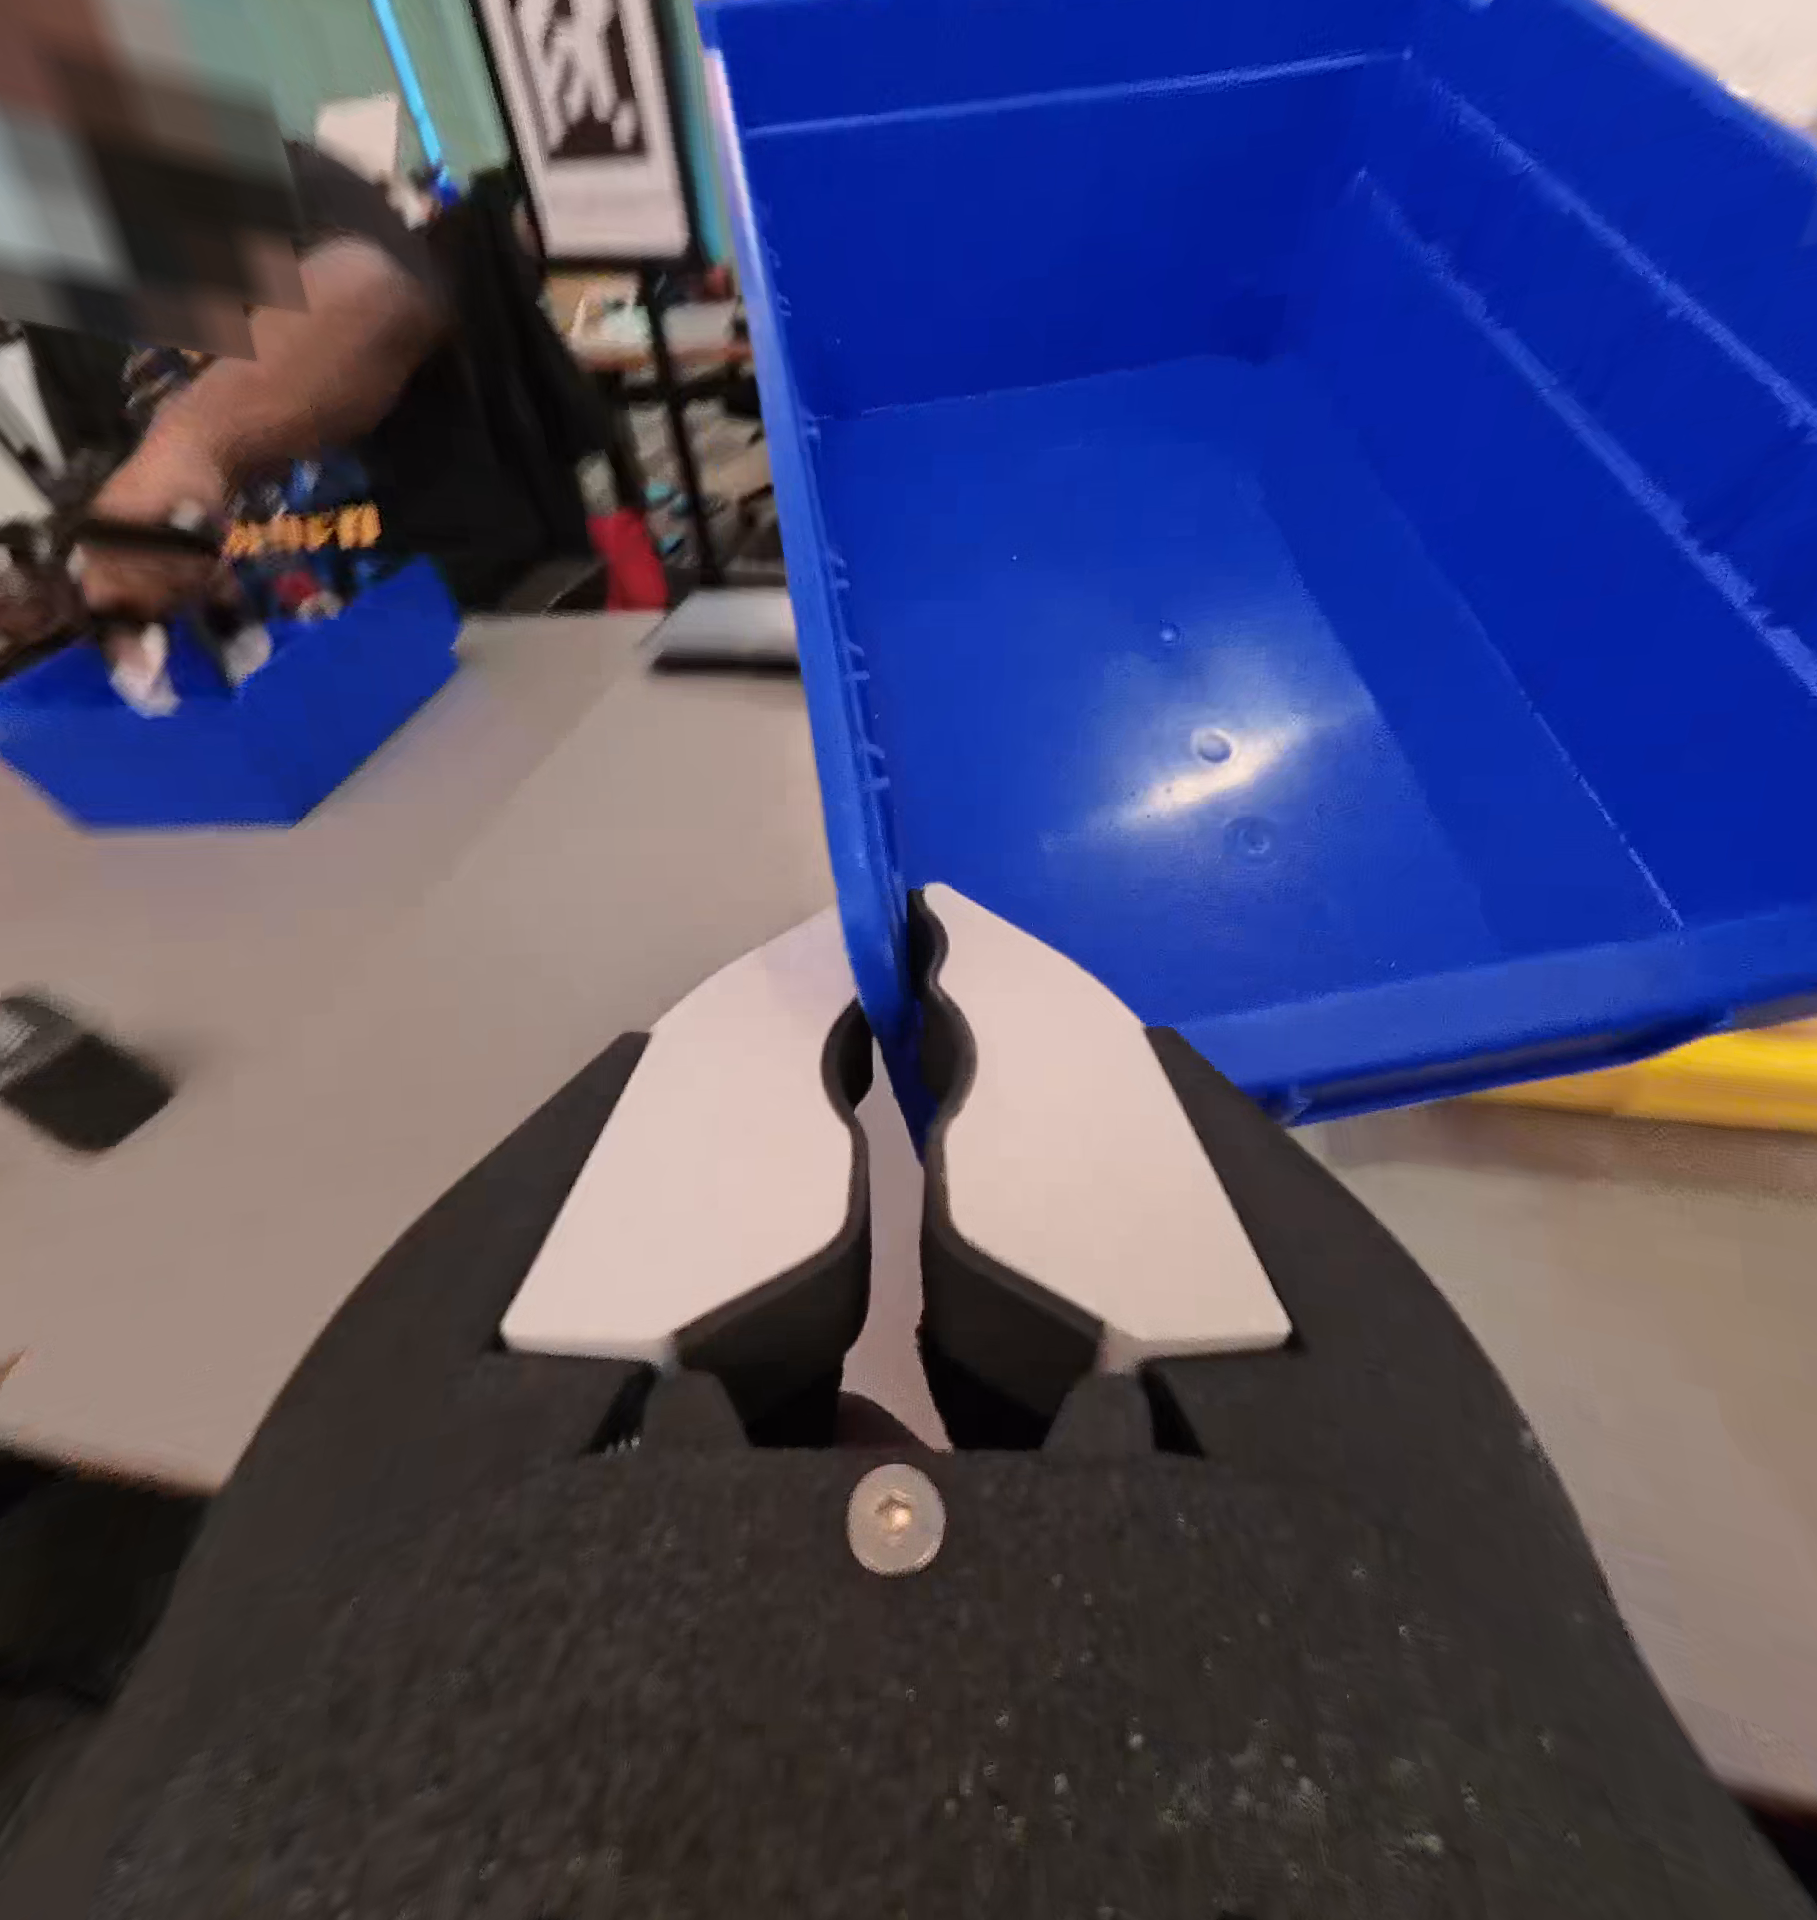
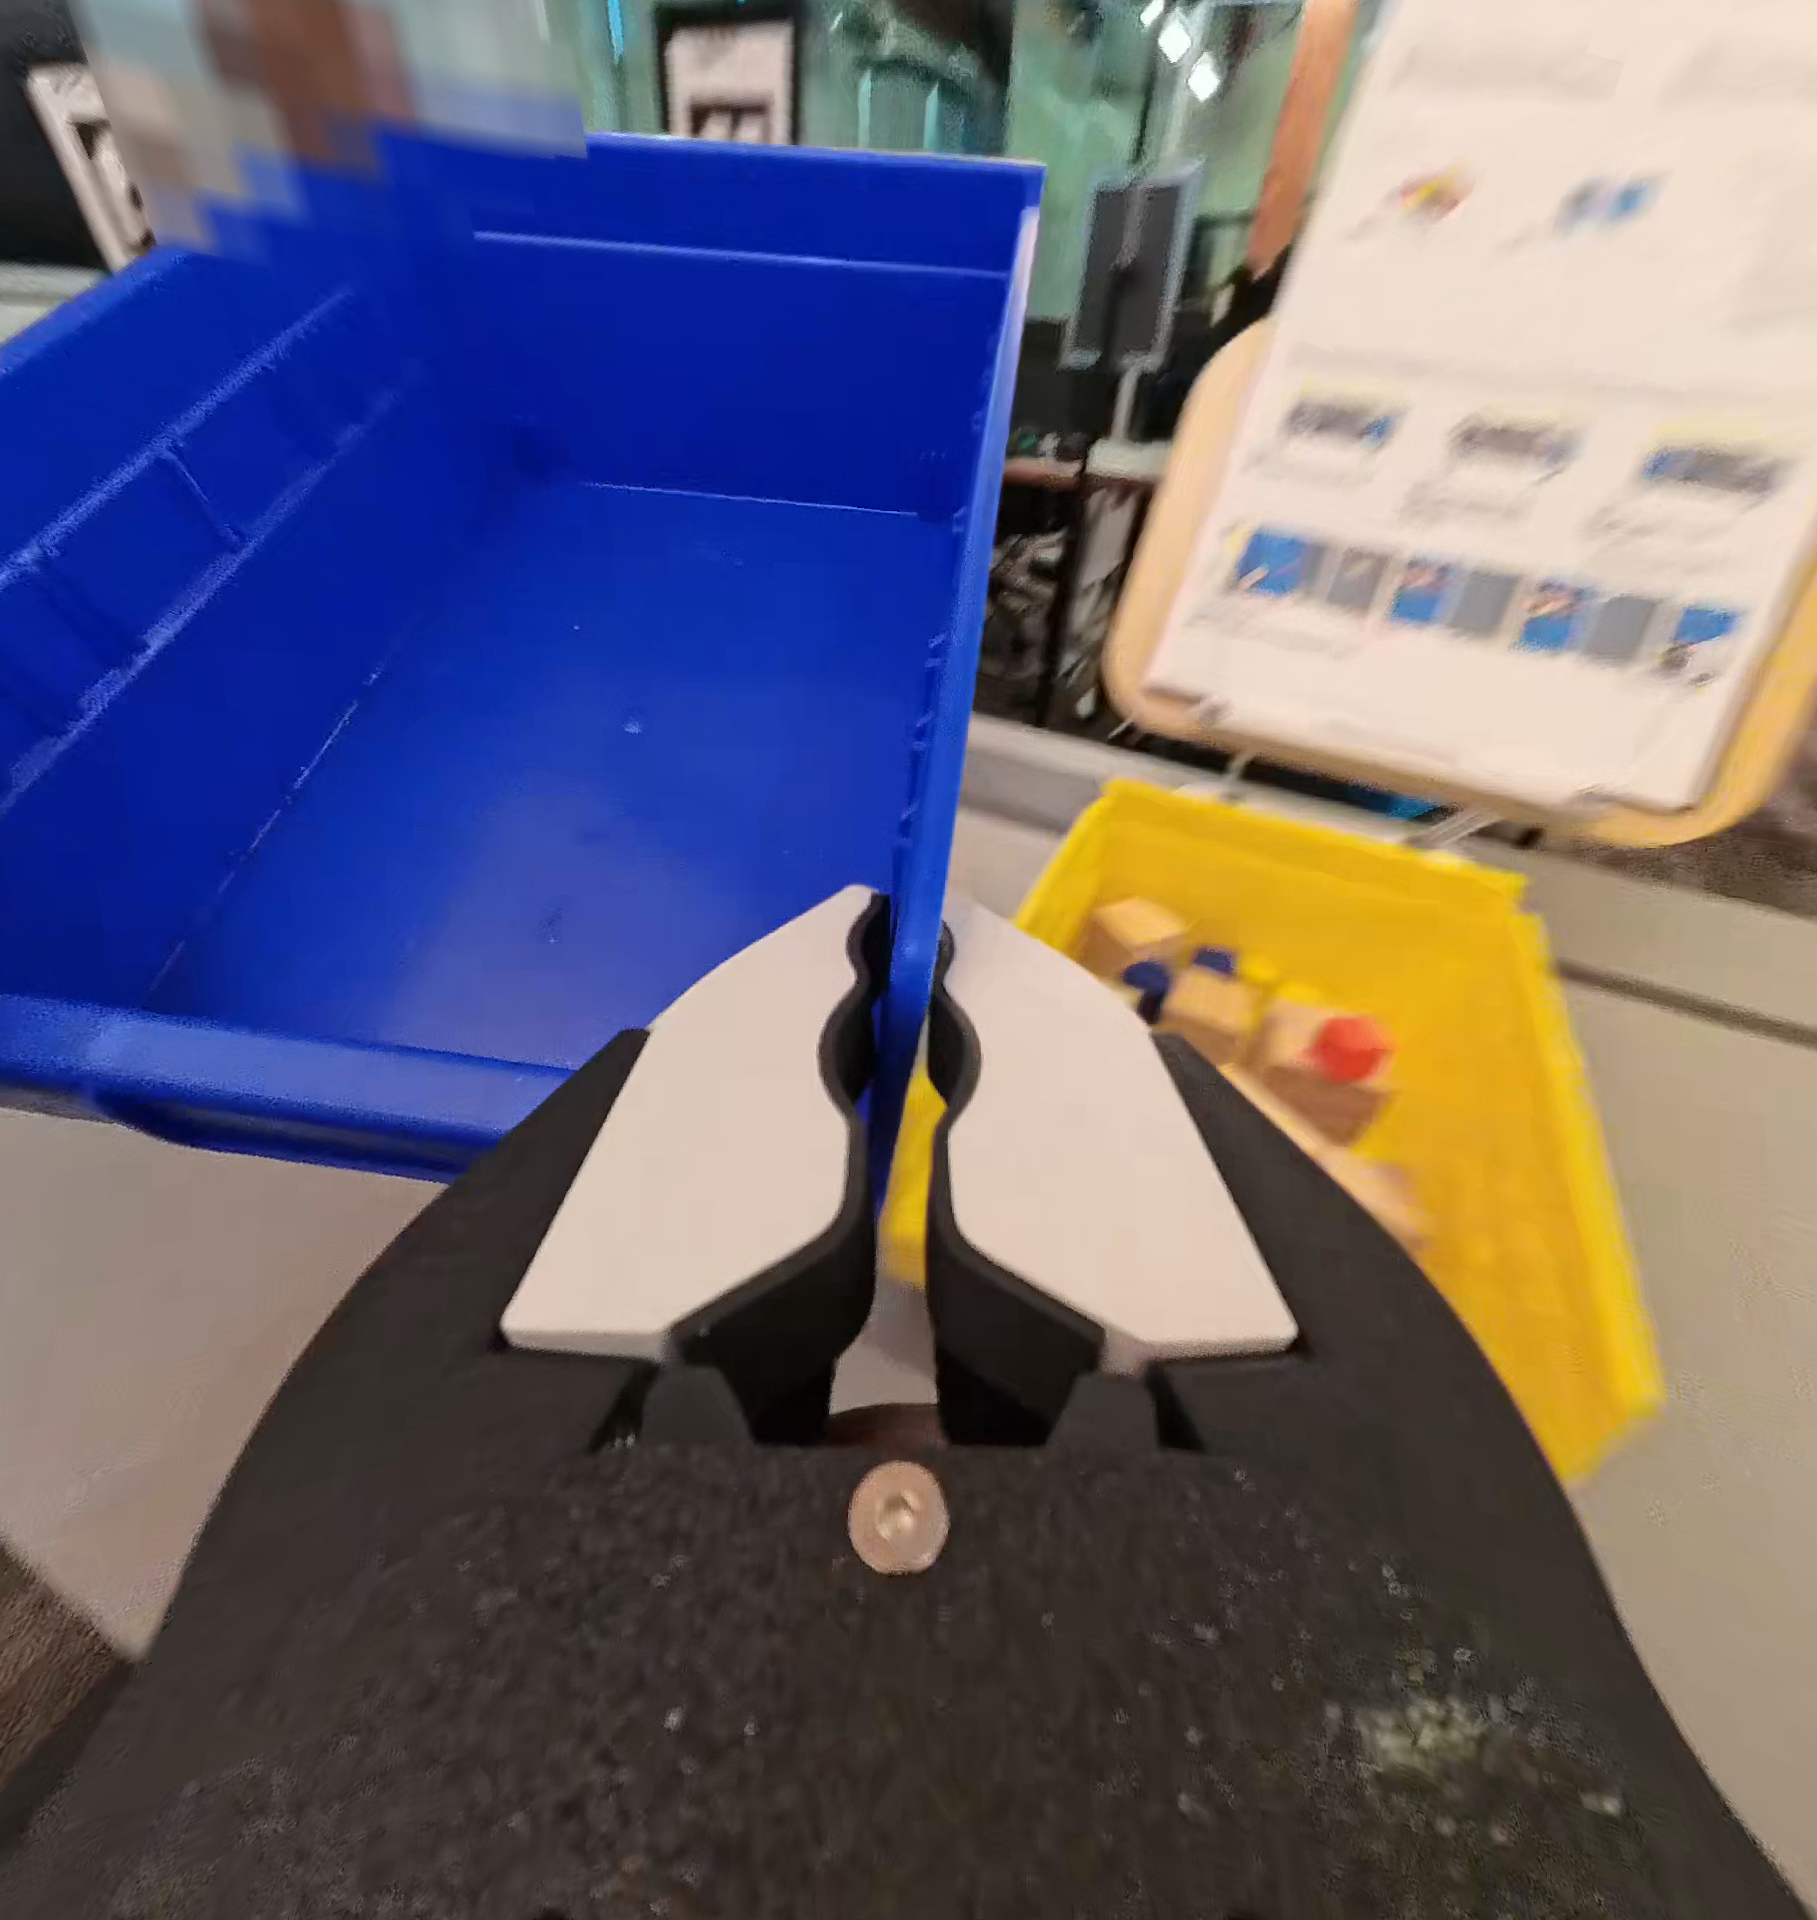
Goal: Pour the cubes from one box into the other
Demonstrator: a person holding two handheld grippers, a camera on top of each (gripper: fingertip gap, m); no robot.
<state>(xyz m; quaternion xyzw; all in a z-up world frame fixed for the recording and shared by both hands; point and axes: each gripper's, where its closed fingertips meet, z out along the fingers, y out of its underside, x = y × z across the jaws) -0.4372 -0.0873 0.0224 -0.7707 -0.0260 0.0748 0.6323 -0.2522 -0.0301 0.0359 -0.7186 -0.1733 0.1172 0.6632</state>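
A blue box is held up off the table, tilted, and its inside is bare. My left gripper is shut on the box's left side wall, one pad inside and one outside. My right gripper is shut on the same blue box at its right side wall. A yellow box stands on the table to the right and below; several wooden cubes with red, blue and yellow marks lie in it. A strip of the yellow box shows under the blue box in the left wrist view.
A grey table lies below. At the far left another blue box holds small items, with a person's hand over it. A dark device lies near the left edge. A board with printed sheets stands behind the yellow box.
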